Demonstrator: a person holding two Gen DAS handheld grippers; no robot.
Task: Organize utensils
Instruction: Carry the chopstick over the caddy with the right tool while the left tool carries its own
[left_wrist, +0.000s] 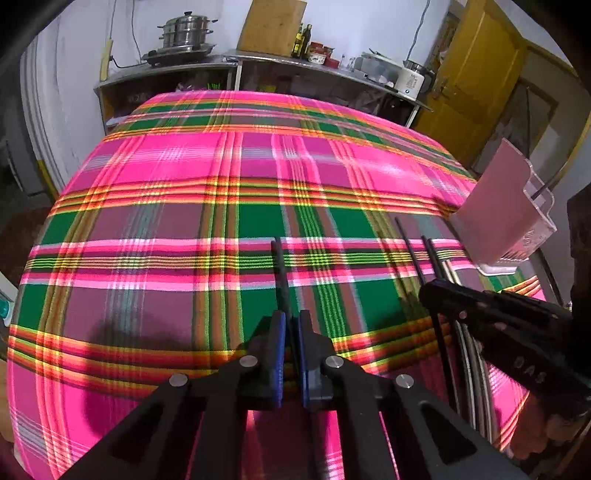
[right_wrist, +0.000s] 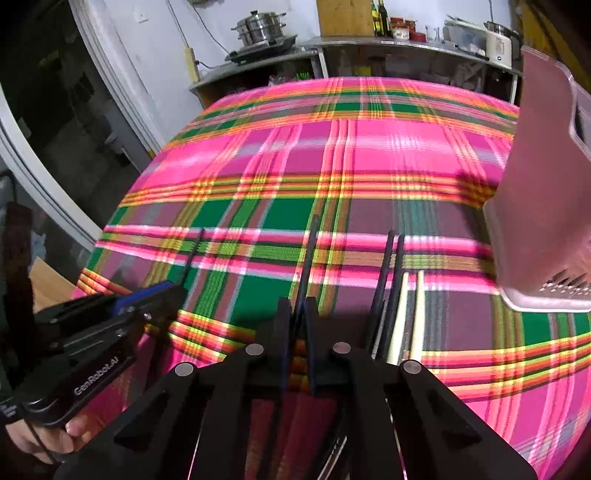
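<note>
Blue-padded left gripper (left_wrist: 290, 332) sits nearest the lens, jaws pressed together on one black chopstick (left_wrist: 281, 273) that sticks forward over the plaid tablecloth (left_wrist: 184, 192). Right gripper (right_wrist: 300, 314) same story: jaws pinching a second black chopstick (right_wrist: 308, 254), tip out ahead. Loose on the cloth just right of it: two more black chopsticks (right_wrist: 391, 273) lying side by side, then a pale pair (right_wrist: 410, 306) beside those. Metal handles show under the right gripper, too cropped to name. Pink utensil holder (right_wrist: 543, 206) stands upright at the right, near the loose sticks; slotted base visible, opening out of view from here.

Judgement: step in hand is carrying both held sticks to the holder. To do it well, keep both grips firm, tip each stick toward vertical before reaching the rim, and bring one arm in at a time so the grippers don't collide. Thin sticks may pivot in the pads; move slowly. The holder looks light, so don't knock its wall.
</note>
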